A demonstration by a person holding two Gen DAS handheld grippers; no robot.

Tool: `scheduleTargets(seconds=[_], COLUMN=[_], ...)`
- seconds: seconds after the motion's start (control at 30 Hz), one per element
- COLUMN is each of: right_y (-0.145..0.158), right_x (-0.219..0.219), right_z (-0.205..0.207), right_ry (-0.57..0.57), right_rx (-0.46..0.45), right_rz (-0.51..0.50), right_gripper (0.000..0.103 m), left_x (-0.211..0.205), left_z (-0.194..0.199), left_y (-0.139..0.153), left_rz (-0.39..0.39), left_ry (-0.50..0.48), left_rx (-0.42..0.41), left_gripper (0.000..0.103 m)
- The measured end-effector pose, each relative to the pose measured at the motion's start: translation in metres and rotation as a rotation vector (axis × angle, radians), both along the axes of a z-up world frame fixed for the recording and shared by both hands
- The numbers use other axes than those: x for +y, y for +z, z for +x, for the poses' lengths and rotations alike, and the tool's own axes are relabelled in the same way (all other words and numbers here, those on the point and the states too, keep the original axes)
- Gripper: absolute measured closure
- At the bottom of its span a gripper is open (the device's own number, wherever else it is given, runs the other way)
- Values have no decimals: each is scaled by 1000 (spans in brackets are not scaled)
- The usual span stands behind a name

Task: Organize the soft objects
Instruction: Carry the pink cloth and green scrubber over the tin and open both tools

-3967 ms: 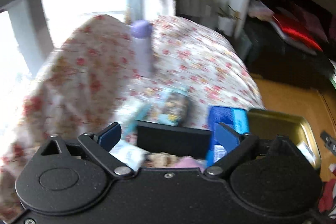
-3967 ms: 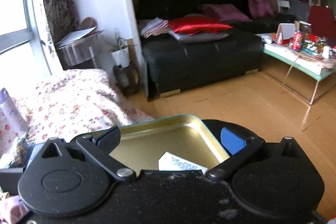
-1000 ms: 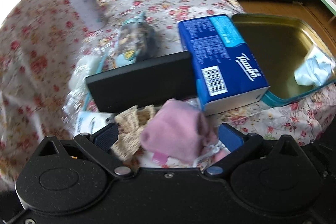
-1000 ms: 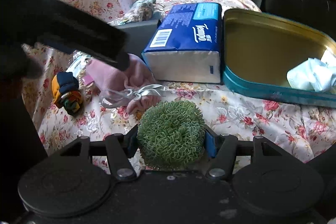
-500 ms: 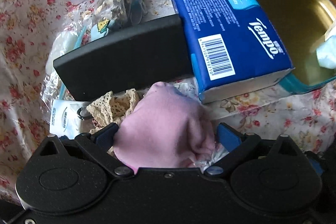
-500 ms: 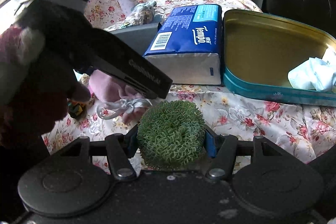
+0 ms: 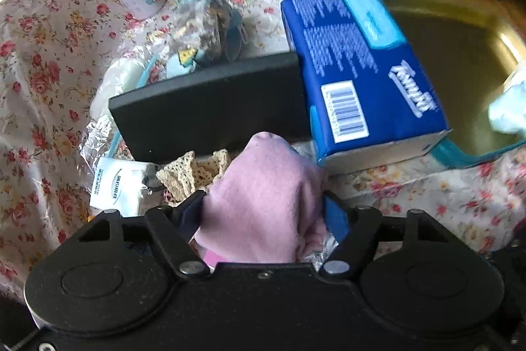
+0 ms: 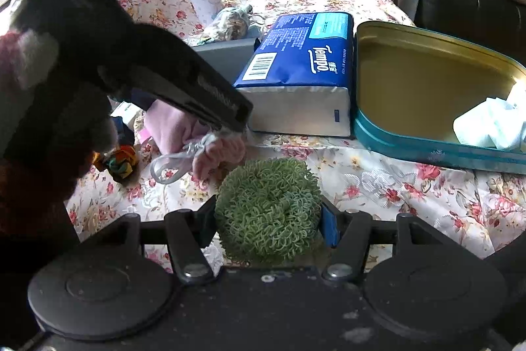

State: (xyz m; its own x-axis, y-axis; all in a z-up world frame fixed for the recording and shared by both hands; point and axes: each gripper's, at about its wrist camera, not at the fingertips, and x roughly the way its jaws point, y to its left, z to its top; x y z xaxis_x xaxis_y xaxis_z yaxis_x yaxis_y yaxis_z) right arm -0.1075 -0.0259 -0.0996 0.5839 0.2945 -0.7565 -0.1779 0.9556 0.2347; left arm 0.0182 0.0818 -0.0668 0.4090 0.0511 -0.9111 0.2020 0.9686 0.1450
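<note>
Two views: in the left wrist one we see the left claw closing, pads against the pink cloth pouch on the floral-covered worktop by the blue tissue pack; in the right wrist one the right claw partly open, clamping the green scrubber ball before the gold tin.

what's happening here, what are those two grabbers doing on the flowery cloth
A person is sorting soft things with a handheld gripper in each hand. The right gripper is shut on a green curly scrubber, just above the floral cloth. The left gripper is closing its jaws around a pink cloth pouch beside a blue tissue pack. The open gold tin holds only crumpled pale paper.
</note>
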Motion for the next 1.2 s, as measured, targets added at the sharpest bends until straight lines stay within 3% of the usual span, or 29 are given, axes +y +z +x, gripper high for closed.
scheduleTargets(seconds=[0.17,0.4,0.63,0.87,1.03,1.2], right_y=[2,8,23,50,67,75], right_x=[-1,1,-15,-61,-114,-153], right_z=[-1,-5,-9,-8,9,32], right_ry=[9,28,-26,-135,-277,-418], right_rx=[-5,-31,-59,-148,-205,-240], right_rz=[16,25,70,30,-10,14], right_gripper=[43,43,43,43,43,43], left_x=[5,32,47,43,30,8], left_z=[-17,-36,-45,-51,-48,-38], left_y=[22,64,89,99,104,110], left_rz=[-33,-69,-116,-165,-208,-249], left_ry=[14,106,130,117,99,68], left_rx=[-74,-171,-228,-243,-243,-237], left_gripper=[33,33,33,33,33,33])
